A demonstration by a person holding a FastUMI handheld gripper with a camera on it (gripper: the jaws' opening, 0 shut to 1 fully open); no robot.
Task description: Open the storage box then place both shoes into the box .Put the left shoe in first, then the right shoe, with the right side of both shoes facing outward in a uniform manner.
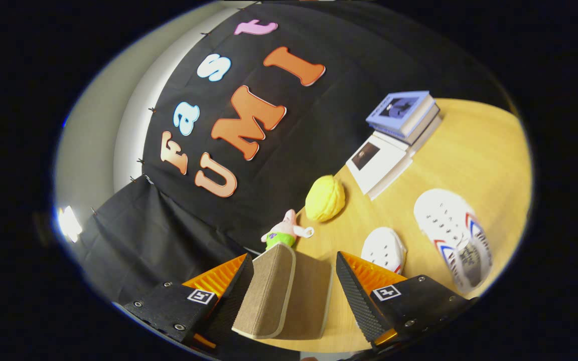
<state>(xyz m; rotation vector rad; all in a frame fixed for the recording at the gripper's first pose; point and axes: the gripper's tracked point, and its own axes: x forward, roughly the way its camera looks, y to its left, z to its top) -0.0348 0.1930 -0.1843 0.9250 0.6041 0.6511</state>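
- Here the storage box lid, a brown fabric-covered flap with pale piping, stands raised between the fingers of the gripper; probably light, fairly stiff board, best pinched at its free edge.
- The fingers stand apart; whether either touches the flap I cannot tell.
- Beyond them, two white shoes lie on the table, the larger-looking one nearer its right edge; likely light, stiff at the heel collar.

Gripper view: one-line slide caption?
Open gripper straddles the brown box lid; two white shoes wait on the table.

A recording booth: black cloth wall behind a wooden table with staged props.
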